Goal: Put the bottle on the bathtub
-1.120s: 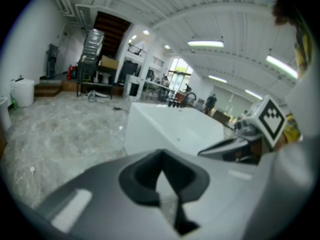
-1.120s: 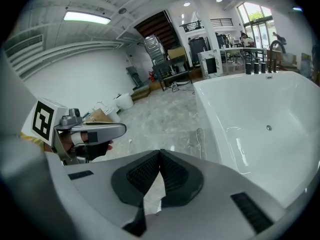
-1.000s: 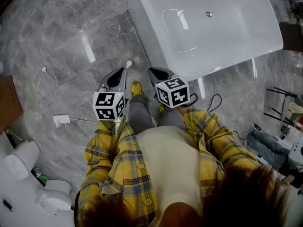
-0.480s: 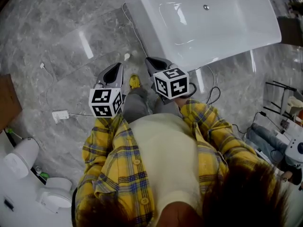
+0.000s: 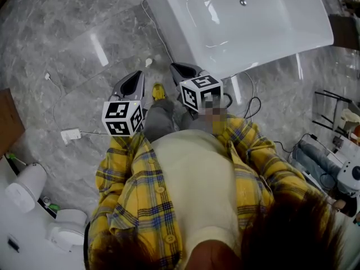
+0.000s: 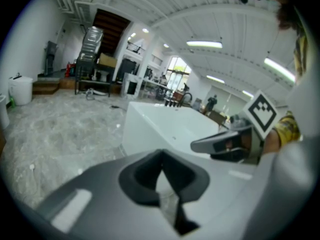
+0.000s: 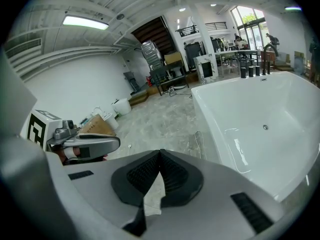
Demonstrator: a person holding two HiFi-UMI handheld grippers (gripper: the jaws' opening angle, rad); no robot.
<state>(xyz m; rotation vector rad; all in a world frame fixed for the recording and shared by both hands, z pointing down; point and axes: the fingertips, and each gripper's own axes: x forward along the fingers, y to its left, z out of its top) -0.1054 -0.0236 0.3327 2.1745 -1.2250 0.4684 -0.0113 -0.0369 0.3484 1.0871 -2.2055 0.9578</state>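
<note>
The white bathtub [image 5: 270,27] fills the top of the head view, and its basin holds nothing. No bottle shows in the head view. In both gripper views several small dark objects [image 7: 252,71] stand on the tub's far rim [image 6: 172,103], too small to identify. My left gripper [image 5: 135,79] hangs over the grey floor just left of the tub's near corner, jaws shut on nothing [image 6: 161,156]. My right gripper [image 5: 179,68] is beside that corner, also shut and empty [image 7: 160,156]. The tub [image 7: 280,134] lies to its right.
A white cable [image 5: 56,89] and a power adapter [image 5: 71,135] lie on the marble floor at left. White fixtures [image 5: 25,187] stand at the lower left, with a brown board [image 5: 8,120] above them. A black cable [image 5: 253,108] and a dark rack [image 5: 332,117] sit right of the tub.
Both grippers have edged up the head view toward the tub's near corner as the person moves closer. Their jaws stay shut.
</note>
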